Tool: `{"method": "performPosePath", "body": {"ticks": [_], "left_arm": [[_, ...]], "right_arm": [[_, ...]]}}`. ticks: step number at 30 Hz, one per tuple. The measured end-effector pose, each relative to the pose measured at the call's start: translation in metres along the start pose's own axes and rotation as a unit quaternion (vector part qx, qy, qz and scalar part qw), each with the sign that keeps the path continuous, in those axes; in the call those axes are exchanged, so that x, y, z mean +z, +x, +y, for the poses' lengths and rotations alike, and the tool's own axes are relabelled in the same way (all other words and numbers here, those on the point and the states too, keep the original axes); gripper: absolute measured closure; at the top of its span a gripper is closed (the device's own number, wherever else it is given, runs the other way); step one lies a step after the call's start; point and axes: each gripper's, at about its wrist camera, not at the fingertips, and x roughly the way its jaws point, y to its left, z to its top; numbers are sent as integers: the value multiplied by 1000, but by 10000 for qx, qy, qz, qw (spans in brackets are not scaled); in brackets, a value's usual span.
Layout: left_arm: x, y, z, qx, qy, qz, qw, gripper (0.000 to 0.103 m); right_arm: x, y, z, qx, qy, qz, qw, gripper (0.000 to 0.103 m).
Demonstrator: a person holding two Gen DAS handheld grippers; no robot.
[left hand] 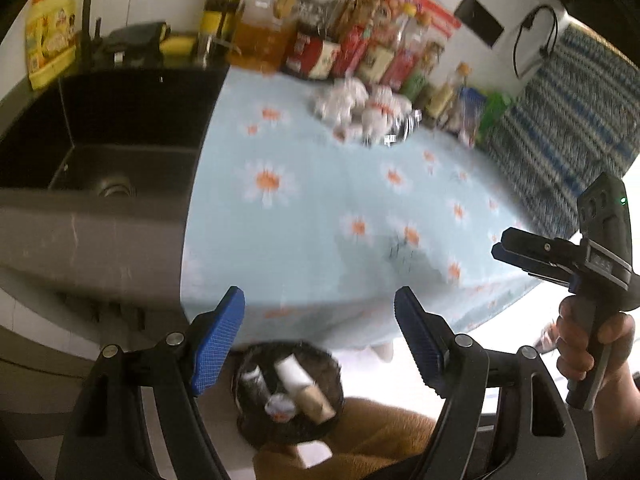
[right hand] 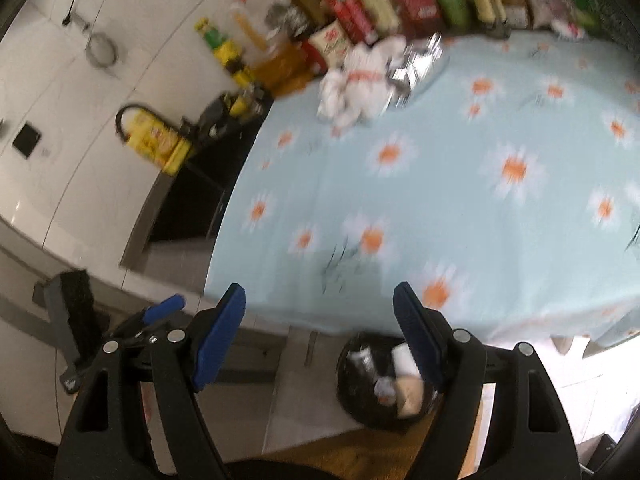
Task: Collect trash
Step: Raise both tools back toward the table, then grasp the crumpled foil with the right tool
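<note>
A black trash bin [left hand: 290, 394] stands on the floor below the table's front edge, holding a white roll, a cardboard tube and small packets. It also shows in the right wrist view [right hand: 386, 384]. My left gripper [left hand: 320, 340] is open and empty above the bin. My right gripper [right hand: 320, 340] is open and empty beside the bin; in the left wrist view it [left hand: 520, 250] appears at the right, its jaws seen edge-on. Crumpled white tissues [left hand: 354, 104] and foil lie at the table's far side, and show in the right wrist view [right hand: 360, 80].
A table with a light blue daisy cloth [left hand: 320, 200] fills the middle. A dark sink [left hand: 104, 136] lies to its left. Bottles and food packets [left hand: 340, 44] line the back wall. A blue-striped fabric [left hand: 560, 128] hangs at the right.
</note>
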Motion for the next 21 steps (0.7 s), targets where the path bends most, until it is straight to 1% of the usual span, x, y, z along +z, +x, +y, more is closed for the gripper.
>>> {"method": "performPosePath", "body": {"ticks": [4,8,12,15,19,21], "left_arm": [[27,-1,-5,93,-83,-274,9995,28],[47,5,-20,254,-109,-415,9988,28],[61,12,-36,354,-146,-439,9983,28],[67,21,-49,510,-150,-420,9977,28],[76,37,-62,670,-265,-291,9970,28],[80,47,-68,738,-314,-190,9966,28]], "right_arm": [[40,-1,-22,-59,45,-175,9998,27],[82,8,-47,13,129,-215,9997,27],[128,25,-78,135,224,-127,9996,27],[157,43,-99,361,419,-55,9985,27],[188,64,-121,467,421,81,9980,27],[203,77,-131,603,454,196,9970,28]]}}
